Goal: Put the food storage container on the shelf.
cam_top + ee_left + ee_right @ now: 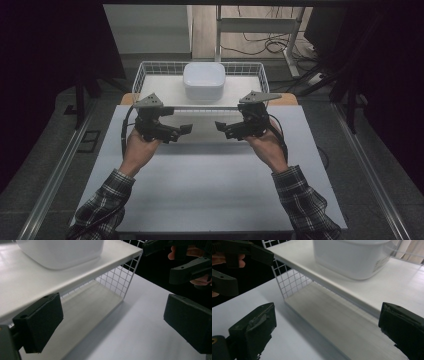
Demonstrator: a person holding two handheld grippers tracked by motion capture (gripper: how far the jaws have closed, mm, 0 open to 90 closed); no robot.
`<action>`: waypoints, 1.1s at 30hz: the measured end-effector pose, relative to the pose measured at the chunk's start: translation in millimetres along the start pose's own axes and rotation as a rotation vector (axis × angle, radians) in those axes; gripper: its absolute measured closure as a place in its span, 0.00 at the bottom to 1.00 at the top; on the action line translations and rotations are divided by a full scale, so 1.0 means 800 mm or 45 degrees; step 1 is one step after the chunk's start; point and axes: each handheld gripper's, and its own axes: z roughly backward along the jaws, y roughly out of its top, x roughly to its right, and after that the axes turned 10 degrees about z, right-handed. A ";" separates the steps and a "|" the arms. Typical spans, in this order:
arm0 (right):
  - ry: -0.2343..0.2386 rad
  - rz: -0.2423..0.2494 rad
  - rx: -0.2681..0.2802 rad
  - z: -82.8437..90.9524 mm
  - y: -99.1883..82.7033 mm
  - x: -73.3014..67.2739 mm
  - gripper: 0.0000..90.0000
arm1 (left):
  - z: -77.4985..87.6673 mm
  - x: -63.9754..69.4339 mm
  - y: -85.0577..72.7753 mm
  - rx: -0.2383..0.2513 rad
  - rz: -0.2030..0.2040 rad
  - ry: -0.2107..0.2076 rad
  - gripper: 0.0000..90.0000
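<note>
Hands low over the white worktop (210, 190), each carrying a gripper. Left gripper (186, 129) at the near left corner of a white wire rack (145, 70); right gripper (220, 126) at the near right, tips turned toward each other, well apart. Fingers (40, 325) of the left spread wide, nothing between them; fingers (254, 327) of the right likewise spread and empty. White tub (203, 80) upright on the rack's upper shelf (22, 287), at the far middle, beyond both grippers and untouched. Lower shelf bare underneath.

Likely next: reaching in from both sides for the tub. Risks, judged from here: smooth, rounded tub walls, so a pinch set too low or too shallow may slip off. Uneven squeeze from two sides could tip the tub or shove it back against the far wire. Wire rim close to both approach paths, so a finger could snag the mesh and drag the light rack across the worktop. Trailing cable (125, 131) at the left also prone to catching the rack corner.
</note>
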 end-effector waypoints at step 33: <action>0.002 -0.010 -0.042 0.012 -0.103 -0.042 0.00 | -0.002 0.007 -0.115 -0.016 0.072 0.010 0.03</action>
